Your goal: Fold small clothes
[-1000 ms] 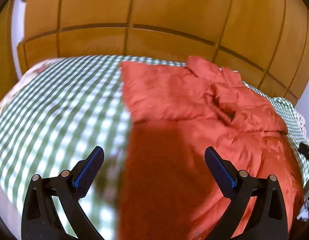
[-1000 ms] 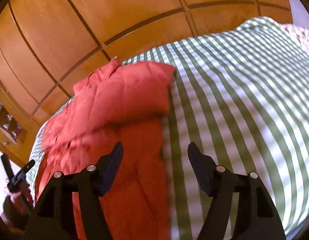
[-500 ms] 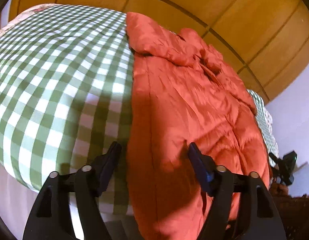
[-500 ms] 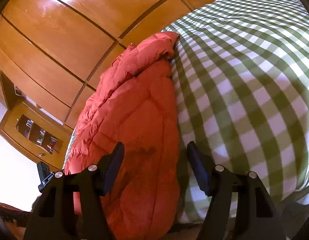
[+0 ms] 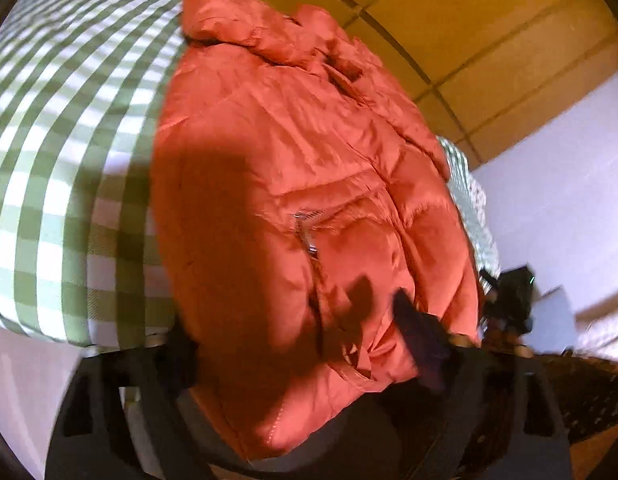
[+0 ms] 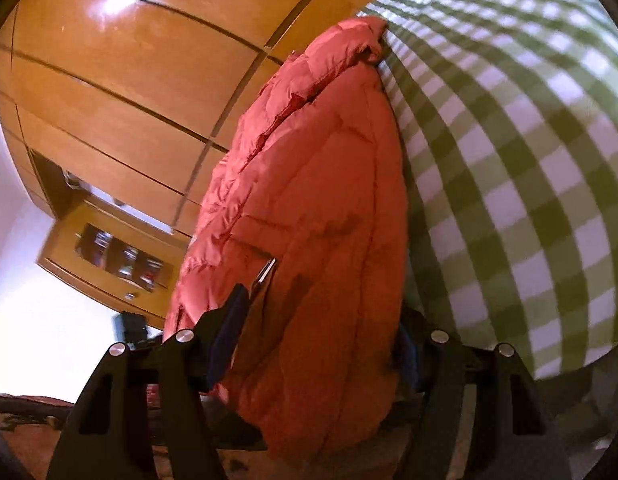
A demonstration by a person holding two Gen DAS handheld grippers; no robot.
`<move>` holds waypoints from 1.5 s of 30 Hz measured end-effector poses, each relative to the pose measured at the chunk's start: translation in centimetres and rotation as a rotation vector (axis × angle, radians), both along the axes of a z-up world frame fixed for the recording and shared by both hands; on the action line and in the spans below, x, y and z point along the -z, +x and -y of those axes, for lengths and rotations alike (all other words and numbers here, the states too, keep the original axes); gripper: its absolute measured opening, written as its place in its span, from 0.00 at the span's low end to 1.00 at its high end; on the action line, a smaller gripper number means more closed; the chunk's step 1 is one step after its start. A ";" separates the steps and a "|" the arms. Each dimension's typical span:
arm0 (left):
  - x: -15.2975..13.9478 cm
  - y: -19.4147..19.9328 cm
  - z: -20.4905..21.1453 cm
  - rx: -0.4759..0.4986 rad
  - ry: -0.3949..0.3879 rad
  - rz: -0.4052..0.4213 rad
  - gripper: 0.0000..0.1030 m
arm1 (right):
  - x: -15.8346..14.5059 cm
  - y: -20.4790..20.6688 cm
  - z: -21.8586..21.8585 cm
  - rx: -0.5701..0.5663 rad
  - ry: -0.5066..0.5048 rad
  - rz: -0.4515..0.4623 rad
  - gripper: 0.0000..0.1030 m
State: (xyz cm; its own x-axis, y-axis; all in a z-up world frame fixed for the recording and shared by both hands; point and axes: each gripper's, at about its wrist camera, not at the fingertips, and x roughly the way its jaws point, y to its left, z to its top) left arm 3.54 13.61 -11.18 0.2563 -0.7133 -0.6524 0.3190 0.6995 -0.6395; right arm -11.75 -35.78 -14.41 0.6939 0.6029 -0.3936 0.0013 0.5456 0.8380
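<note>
A red-orange puffer jacket point(image 5: 293, 184) lies lengthwise on the green-and-white checked bed cover point(image 5: 57, 128), its hem hanging over the near bed edge. My left gripper point(image 5: 305, 356) is open with the hem between its fingers; the left finger is hidden behind the fabric. In the right wrist view the same jacket point(image 6: 321, 216) fills the middle, and my right gripper point(image 6: 321, 356) is open around its near end, fingers on either side of the fabric. A metal zipper pull point(image 5: 309, 236) shows on the jacket's front.
Wooden wardrobe panels point(image 6: 121, 64) stand behind the bed. A wooden cabinet with glass doors point(image 6: 117, 260) is at the left in the right wrist view. A dark tripod-like object point(image 5: 509, 296) stands by the white wall, right of the bed. The floor lies below the bed edge.
Both grippers dropped and came in to the jacket's near hem, which now sits between their open fingers. The jacket itself has not visibly moved.
</note>
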 end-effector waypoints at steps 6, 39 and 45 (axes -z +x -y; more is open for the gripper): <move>0.0 -0.2 0.4 0.006 0.037 -0.007 0.63 | 0.3 -0.8 0.8 -0.009 0.014 -0.034 0.60; -8.8 -5.9 -10.3 -0.260 -0.745 0.046 0.05 | -9.5 -5.6 2.9 -0.042 0.614 0.550 0.14; -9.0 -0.2 -8.8 -0.280 -0.770 -0.003 0.05 | -9.9 0.7 4.4 0.027 0.682 0.495 0.14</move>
State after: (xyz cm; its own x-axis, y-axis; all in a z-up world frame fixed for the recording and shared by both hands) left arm 3.37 22.42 -2.13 0.4901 -0.8717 -0.0067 0.1956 0.1174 -0.9736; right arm -11.08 -40.14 -4.53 0.7083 0.5788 0.4040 -0.4469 -0.0753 0.8914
